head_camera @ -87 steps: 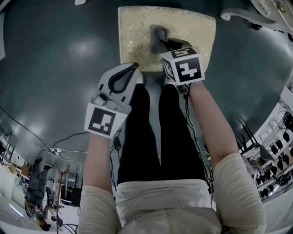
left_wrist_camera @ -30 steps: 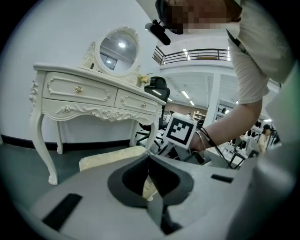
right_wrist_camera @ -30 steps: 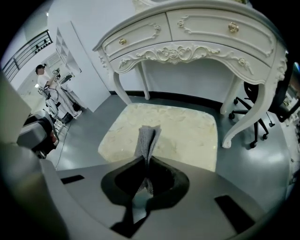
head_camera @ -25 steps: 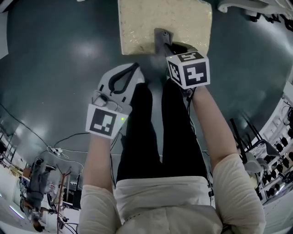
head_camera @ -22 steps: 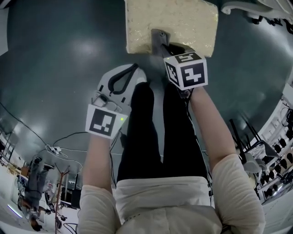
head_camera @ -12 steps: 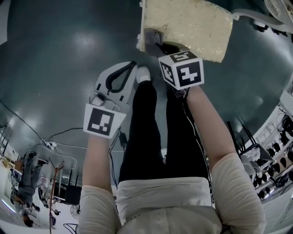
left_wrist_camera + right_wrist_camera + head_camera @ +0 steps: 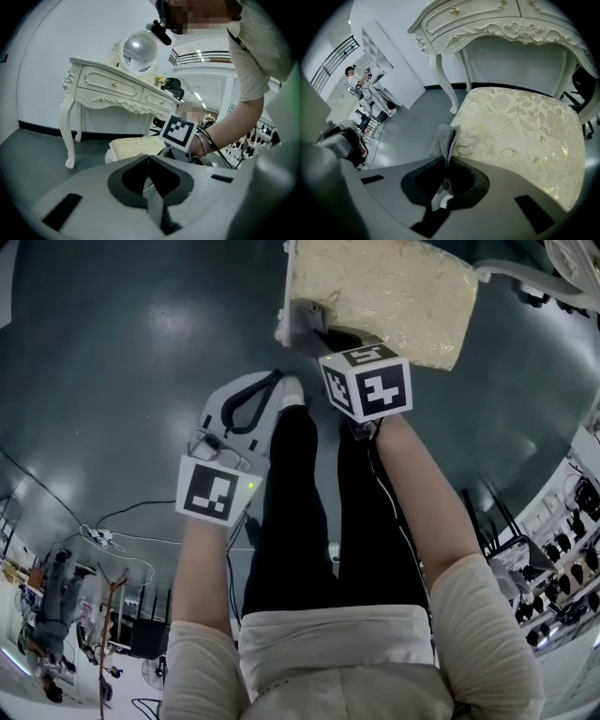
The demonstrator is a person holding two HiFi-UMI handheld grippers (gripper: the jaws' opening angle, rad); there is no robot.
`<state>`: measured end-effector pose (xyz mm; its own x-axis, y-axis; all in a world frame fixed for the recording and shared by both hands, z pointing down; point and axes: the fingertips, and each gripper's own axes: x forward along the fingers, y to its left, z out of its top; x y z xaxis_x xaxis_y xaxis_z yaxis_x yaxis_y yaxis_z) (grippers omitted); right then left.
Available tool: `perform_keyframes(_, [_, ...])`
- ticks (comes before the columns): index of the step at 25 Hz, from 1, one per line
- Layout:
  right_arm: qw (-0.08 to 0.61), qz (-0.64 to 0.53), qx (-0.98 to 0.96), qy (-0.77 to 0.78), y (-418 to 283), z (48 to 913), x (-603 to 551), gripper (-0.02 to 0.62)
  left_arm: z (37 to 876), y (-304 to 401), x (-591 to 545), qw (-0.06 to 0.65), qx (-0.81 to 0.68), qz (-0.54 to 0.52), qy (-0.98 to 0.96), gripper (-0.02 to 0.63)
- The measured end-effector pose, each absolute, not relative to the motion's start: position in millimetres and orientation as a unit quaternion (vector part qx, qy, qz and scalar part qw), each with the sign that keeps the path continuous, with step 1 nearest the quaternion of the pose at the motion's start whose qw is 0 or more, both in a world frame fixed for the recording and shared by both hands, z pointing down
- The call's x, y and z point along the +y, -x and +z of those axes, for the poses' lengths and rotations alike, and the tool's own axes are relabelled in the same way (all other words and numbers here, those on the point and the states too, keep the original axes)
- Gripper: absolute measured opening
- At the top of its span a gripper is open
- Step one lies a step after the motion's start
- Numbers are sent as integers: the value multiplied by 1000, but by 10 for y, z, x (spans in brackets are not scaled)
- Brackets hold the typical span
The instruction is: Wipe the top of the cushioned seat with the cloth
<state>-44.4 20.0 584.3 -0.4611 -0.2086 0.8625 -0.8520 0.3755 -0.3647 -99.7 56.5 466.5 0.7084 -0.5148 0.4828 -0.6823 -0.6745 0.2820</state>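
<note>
Your right gripper (image 7: 446, 165) is clamped on the cloth (image 7: 444, 137) at the seat's (image 7: 520, 126) near-left edge, likely so you can drag it across the top. Your left gripper (image 7: 149, 161) is closed on nothing and hangs near, clear of the wipe.

seat (image 7: 520, 126): cream woven fabric, faint sheen; cloth (image 7: 444, 138): grey, coarse knit; floor (image 7: 141, 362): dark, glossy

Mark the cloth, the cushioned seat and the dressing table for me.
cloth (image 7: 444, 140), right gripper view, on its upright grey fold.
cushioned seat (image 7: 520, 126), right gripper view, on the patterned top.
dressing table (image 7: 110, 84), left gripper view, on a drawer front.
</note>
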Motion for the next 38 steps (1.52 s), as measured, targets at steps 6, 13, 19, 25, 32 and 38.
perform_keyframes(6, [365,437,-738,-363,220,5877,233,26,4699,807,576,229,-327,192,-897,3])
perform_keyframes(13, [358,443,-734,-370,-80,5859,268,26,4670,558,584,226,-321,195,-899,3])
perform_keyframes(19, [370,438,-727,-379,-415,5848,295,26,4640,282,594,221,-313,199,-902,3])
perform_keyframes(25, [375,433,-721,-391,-772,5849,351,26,4628,-27,650,219,-306,200,-905,3])
perform_keyframes(32, [371,436,-715,-402,-1246,5866,392,26,4659,-436,681,217,-295,208,-907,3])
perform_keyframes(38, [366,440,-714,-402,-1633,5885,422,26,4676,-810,687,213,-291,208,-909,3])
